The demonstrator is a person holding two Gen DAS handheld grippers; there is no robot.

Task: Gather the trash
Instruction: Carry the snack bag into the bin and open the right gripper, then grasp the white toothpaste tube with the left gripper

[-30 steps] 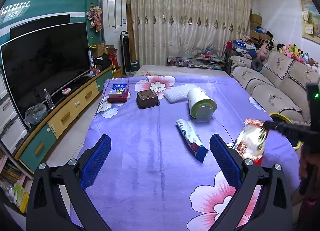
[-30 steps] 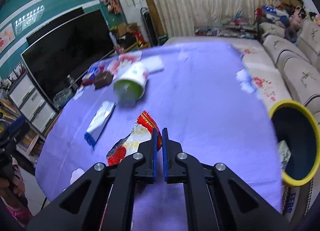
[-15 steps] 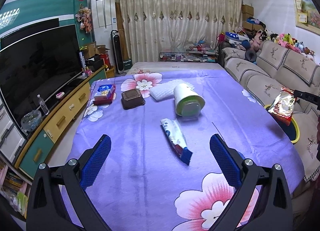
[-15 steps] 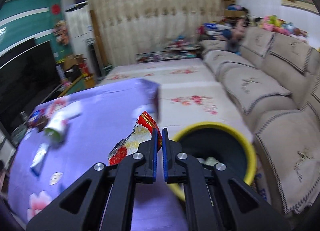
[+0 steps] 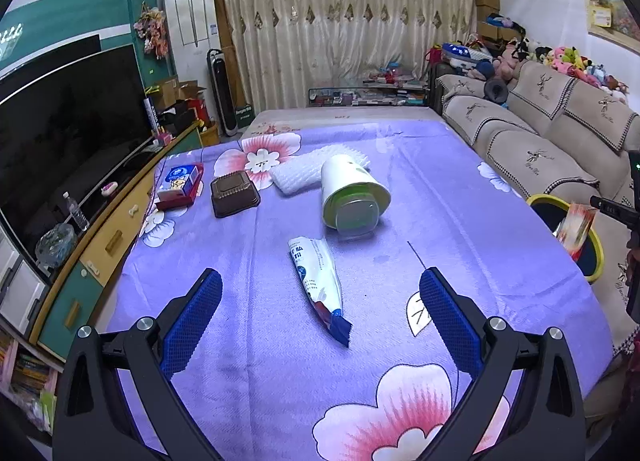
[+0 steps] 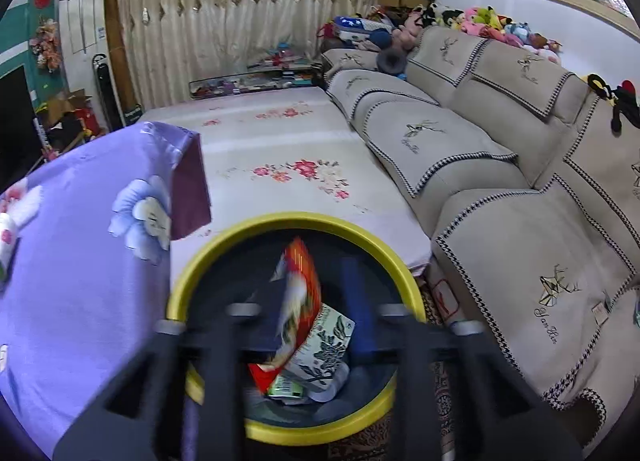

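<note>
Landmark: yellow-rimmed bin [image 6: 296,221], set beside the counter [image 5: 460,189] w/ purple floral cloth.

Going left to right in left wrist view: a small box [image 5: 179,180] and a brown tray [image 5: 234,195] are seen far left of the bin, on the counter. A white mesh pad [image 5: 304,169] and a tipped white tub [image 5: 352,197] are found nearer. A blue-white wrapper [image 5: 318,281] is laid flat, well left of the bin, between the left gripper's fingers as framed. Left gripper [image 5: 320,301] is held w/ jaws wide apart, nothing in them.

Right wrist view: right gripper [image 6: 316,301] is seen blurred directly over the bin opening, jaws parted. A red snack wrapper [image 6: 300,293] is seen between them, inside the bin rim, above other trash [image 6: 320,345]; whether any pad touches it can't be told. A sofa [image 6: 500,181] is seen right of the bin.
</note>
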